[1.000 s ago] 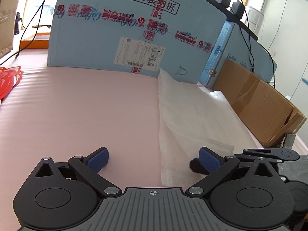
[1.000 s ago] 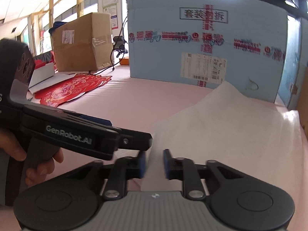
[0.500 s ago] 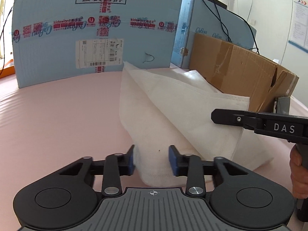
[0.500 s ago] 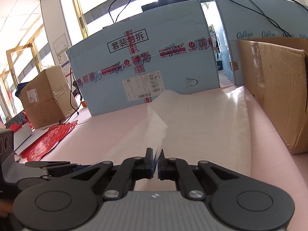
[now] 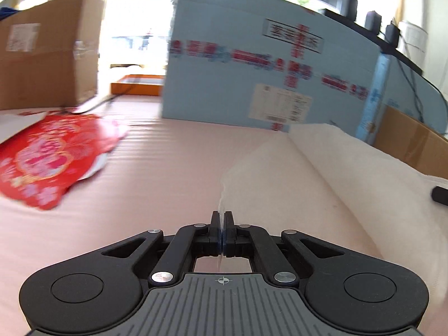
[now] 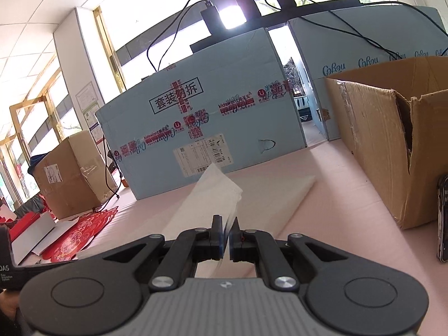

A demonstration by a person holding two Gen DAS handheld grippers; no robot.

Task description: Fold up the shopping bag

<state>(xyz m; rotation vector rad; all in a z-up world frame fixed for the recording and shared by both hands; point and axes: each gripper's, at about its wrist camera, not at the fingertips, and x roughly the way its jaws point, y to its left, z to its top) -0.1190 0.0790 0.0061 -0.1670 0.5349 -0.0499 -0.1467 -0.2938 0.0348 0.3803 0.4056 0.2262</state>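
I see the pink table [image 5: 156, 168] carrying the white shopping bag [image 5: 322, 173], which spreads ahead and to the right of my left gripper [image 5: 221, 218]. My left fingers are pressed together on a thin edge of the bag. My right gripper [image 6: 226, 225] has its fingers nearly together, a slim gap left, with a raised flap of the bag [image 6: 212, 196] pinched between them and standing up ahead of the tips. The blue carton [image 6: 201, 140] stands behind.
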